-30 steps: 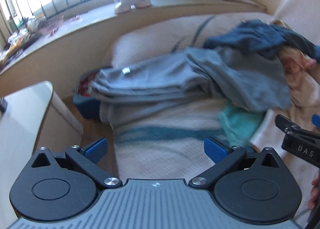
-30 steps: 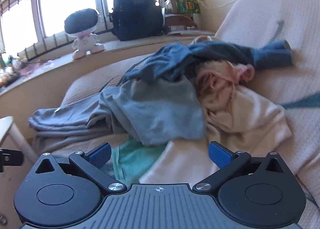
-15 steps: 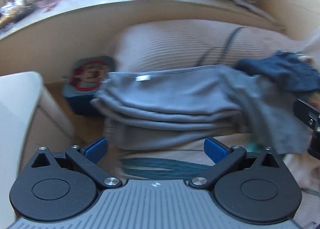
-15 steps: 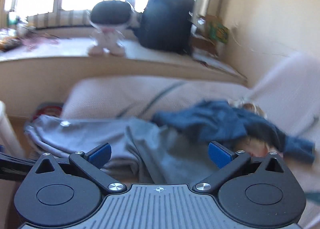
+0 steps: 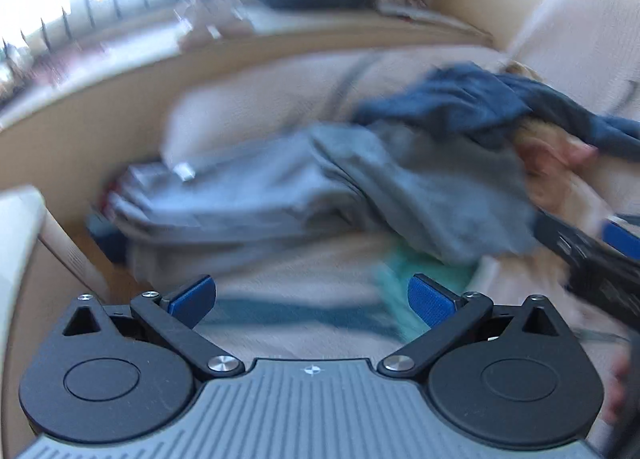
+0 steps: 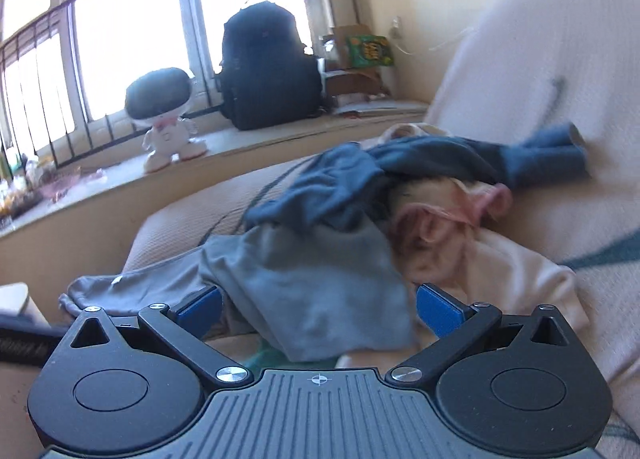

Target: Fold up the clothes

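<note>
A heap of clothes lies on a cream-covered sofa [image 6: 540, 99]. A grey garment [image 5: 400, 187] [image 6: 320, 291] spreads across the middle, with a dark blue one [image 5: 472, 99] [image 6: 380, 171] on top and a pink and cream one [image 6: 460, 227] to the right. A teal piece [image 5: 424, 267] peeks out below the grey. My left gripper [image 5: 311, 299] is open and empty, short of the grey garment. My right gripper [image 6: 318, 309] is open too, its blue pads [image 6: 438, 309] at the near edge of the grey cloth. The left wrist view is blurred.
A window ledge [image 6: 280, 139] behind the sofa carries a black backpack [image 6: 268, 67], a white toy robot [image 6: 164, 119] and a green box [image 6: 368, 51]. A pale table edge [image 5: 16, 243] sits at the left. The right gripper's body [image 5: 592, 259] shows at the right of the left wrist view.
Both views have swung: the left gripper moved back and rightwards, bringing the teal piece and blue garment into view. The right gripper dropped closer over the grey garment. Both stayed open.
</note>
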Motion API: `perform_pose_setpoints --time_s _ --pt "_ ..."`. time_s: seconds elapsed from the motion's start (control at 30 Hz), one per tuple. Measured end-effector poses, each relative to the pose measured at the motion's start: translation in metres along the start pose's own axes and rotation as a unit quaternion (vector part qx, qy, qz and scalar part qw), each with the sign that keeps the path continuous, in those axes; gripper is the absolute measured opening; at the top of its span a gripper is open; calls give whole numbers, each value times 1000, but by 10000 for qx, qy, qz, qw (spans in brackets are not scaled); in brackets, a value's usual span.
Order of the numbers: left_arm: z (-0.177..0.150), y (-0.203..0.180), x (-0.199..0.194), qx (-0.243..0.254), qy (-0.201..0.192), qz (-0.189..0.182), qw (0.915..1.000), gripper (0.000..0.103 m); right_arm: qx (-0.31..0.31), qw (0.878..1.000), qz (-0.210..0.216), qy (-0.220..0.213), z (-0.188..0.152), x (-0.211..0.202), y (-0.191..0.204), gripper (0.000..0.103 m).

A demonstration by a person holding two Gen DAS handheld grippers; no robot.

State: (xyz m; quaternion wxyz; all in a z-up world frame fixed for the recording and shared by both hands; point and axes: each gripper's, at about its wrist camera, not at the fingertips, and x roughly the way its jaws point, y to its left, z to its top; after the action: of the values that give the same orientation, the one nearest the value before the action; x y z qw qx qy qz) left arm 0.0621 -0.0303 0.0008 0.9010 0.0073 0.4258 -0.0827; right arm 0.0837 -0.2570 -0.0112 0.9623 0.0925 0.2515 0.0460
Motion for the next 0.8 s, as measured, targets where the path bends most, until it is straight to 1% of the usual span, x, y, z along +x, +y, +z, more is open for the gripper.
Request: perform_pose_setpoints --time_s 0.03,0.07,0.1,0.17,0.2,0.23,0.27,0.3,0.37,0.4,0.43,0.47,0.5,0.53,0.57,0.6,0.63,0.67,0.7,0.73,0.8 --pt "-1 9 0 -194 130 -258 9994 103 -37 9999 17 -101 -1 -3 5 103" --pt "-2 12 2 -375 235 -414 9982 103 -67 9997 17 -255 -3 -7 2 103" --pt "-1 8 5 -503 295 -396 9975 103 -98 9992 34 -385 1 -11 -8 103" --pt "1 0 7 -674 305 -137 9972 103 -137 9986 -20 -512 -24 -19 -7 103" --pt "-1 -1 4 -817 223 -111 9963 103 -205 9985 -8 -510 -24 -19 -12 103" --pt "-3 0 0 -1005 114 -199 9947 103 -285 9984 15 -494 -21 -18 -19 103" --pt "-5 3 -2 -1225 22 -310 9920 103 -423 9980 32 -462 -15 -18 -39 103" --pt "-7 6 -4 -1427 -41 -394 9890 103 -553 9975 -25 -437 -14 -18 -44 103" --pt "-11 9 -1 -1677 58 -357 9852 103 -786 9960 -139 -396 -14 -17 -53 103" --pt "-11 11 3 -1736 147 -298 9843 103 -818 9954 -249 -440 -32 -10 -35 101" --pt "-10 13 8 -1742 249 -222 9841 103 -840 9950 -290 -447 -43 0 -32 99" --pt "-11 15 11 -1722 286 -127 9846 103 -821 9954 -292 -410 -44 4 -37 98" --pt "-12 16 13 -1650 201 18 9861 103 -780 9959 -294 -349 -45 7 -36 93" --pt "-13 17 13 -1532 35 190 9880 103 -737 9964 -298 -283 -45 11 -34 90" --pt "-14 17 14 -1411 -133 321 9894 103 -678 9970 -292 -228 -49 17 -25 88" --pt "-13 17 14 -1331 -233 351 9902 103 -696 9970 -303 -174 -52 21 -14 85" --pt "-11 20 17 -1313 -237 268 9907 103 -735 9967 -320 -120 -54 25 -2 80" --pt "-9 25 21 -1344 -175 139 9907 103 -822 9962 -298 -57 -54 24 8 74" --pt "-7 30 26 -1413 -80 44 9899 103 -938 9953 -235 28 -53 27 15 53" --pt "-5 36 33 -1526 54 -11 9883 103 -1019 9945 -217 135 -51 33 19 38" --pt "-5 43 45 -1663 157 15 9860 103 -1106 9928 -315 329 -42 44 18 35"
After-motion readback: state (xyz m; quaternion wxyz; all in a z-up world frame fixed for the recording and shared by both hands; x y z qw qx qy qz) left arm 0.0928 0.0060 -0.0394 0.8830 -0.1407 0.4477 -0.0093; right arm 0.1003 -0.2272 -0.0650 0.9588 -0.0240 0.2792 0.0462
